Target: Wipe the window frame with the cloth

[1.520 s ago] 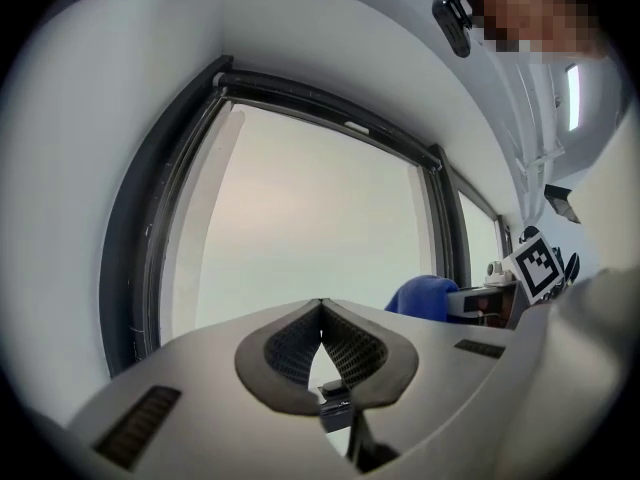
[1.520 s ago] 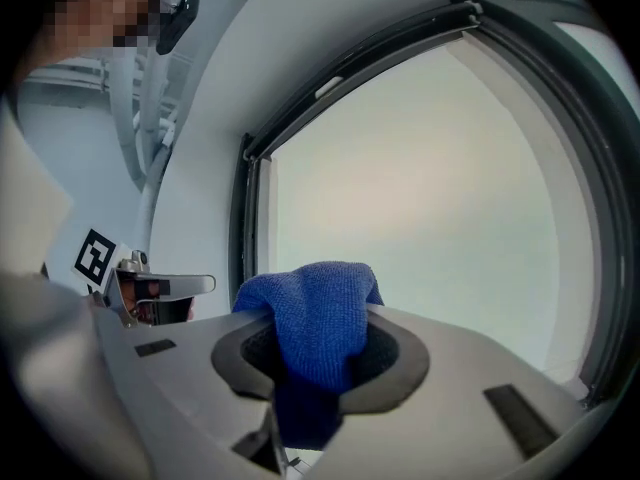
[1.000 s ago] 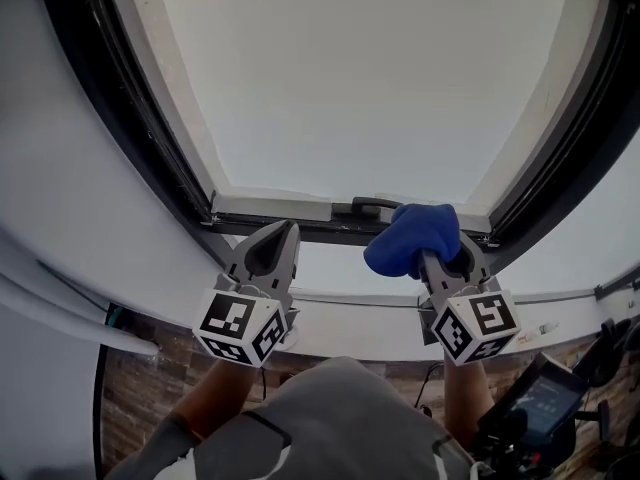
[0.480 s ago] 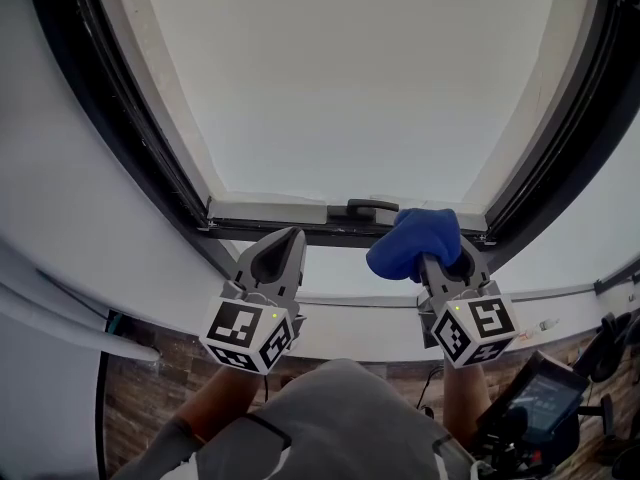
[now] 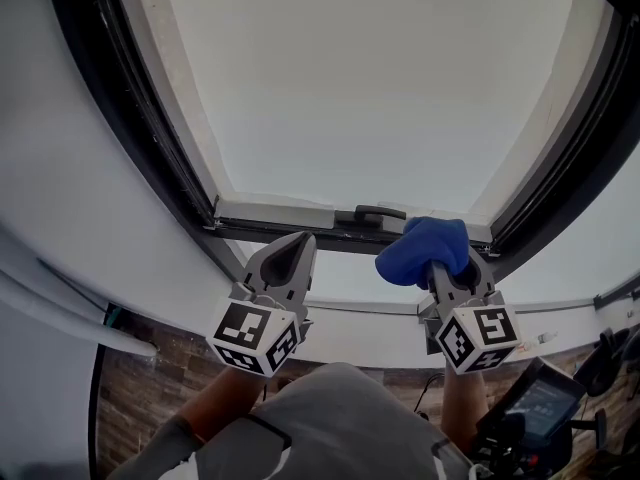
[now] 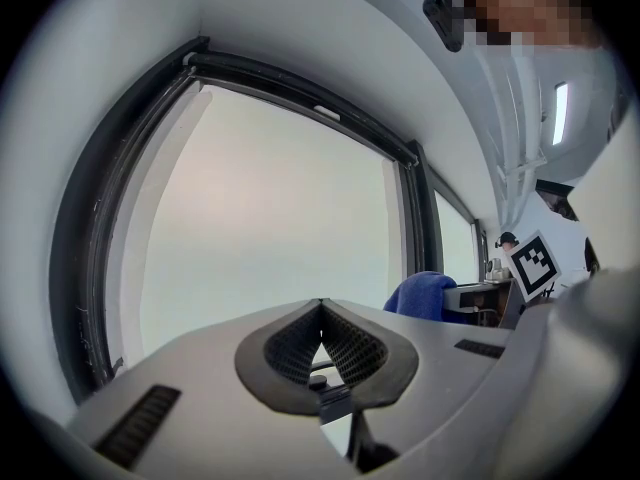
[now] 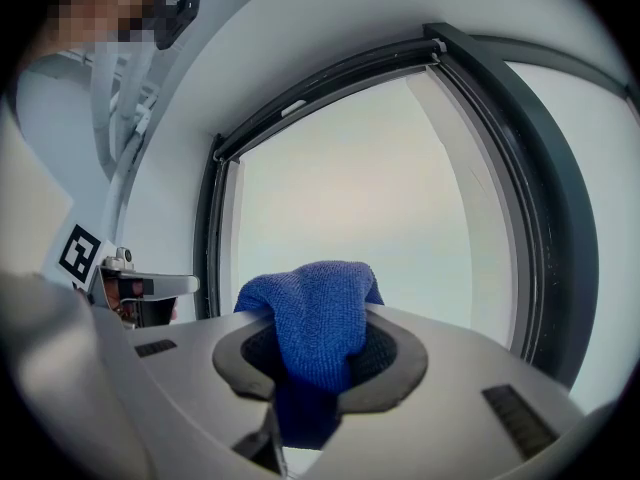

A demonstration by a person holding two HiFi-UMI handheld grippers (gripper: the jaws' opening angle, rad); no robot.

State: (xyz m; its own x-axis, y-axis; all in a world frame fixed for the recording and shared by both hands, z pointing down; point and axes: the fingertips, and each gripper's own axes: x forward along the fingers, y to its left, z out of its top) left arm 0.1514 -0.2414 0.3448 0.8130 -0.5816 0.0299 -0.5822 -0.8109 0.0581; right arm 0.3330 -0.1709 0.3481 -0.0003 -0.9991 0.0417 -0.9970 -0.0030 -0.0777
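Grey jaws of the left gripper (image 5: 289, 252) are pressed together with nothing between them; it idles below and left of the handle (image 5: 379, 211), short of the rail. Below and right of the handle, the right gripper (image 5: 455, 274) is clenched on the cloth (image 5: 424, 249), a blue wad that bulges past the jaw tips and folds back over them. Over the last second both grippers have drifted a little to the right, and the wad has slid from just under the handle's right end to slightly further right of it, though part of that shift may be the head camera moving. The wad's far edge now overlaps the dark bottom rail of the frame (image 5: 255, 226) just right of the handle; whether it presses on the rail or hangs just short I cannot tell. By my reading the wipe along that rail is barely under way, with the stretch left of the handle and both side rails yet to be covered. Beyond the handle, the glass (image 5: 380, 88) is a plain pale field
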